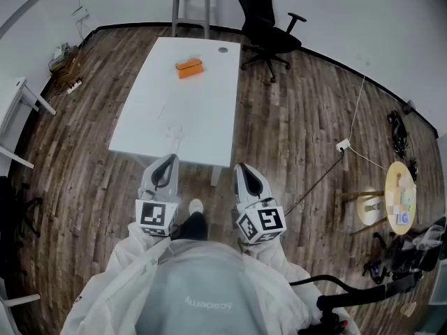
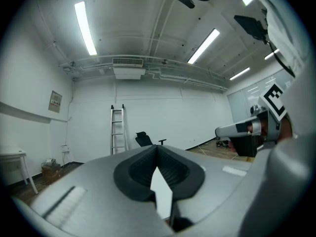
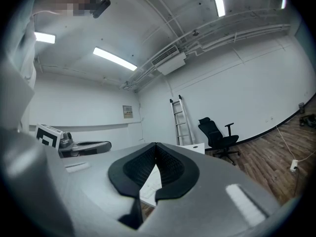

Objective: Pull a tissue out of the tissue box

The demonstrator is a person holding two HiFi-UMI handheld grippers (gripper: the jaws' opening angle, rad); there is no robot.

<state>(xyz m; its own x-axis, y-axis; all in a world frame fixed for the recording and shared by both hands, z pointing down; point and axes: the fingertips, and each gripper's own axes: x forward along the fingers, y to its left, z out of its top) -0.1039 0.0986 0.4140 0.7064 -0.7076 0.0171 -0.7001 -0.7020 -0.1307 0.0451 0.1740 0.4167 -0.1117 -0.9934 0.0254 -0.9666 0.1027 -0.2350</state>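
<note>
Though it sits in plain sight at the far end of the white surface, the orange tissue box is too small for me to tell whether a tissue stands out of it. My operator's white sleeves and torso fill the bottom of the head view. Around the surface lies a dark wood floor, with a ladder and a black office chair at the far wall. Left claw and right claw hang short of the near edge, well apart from the box, each pressed together at the tips and holding nothing.
</note>
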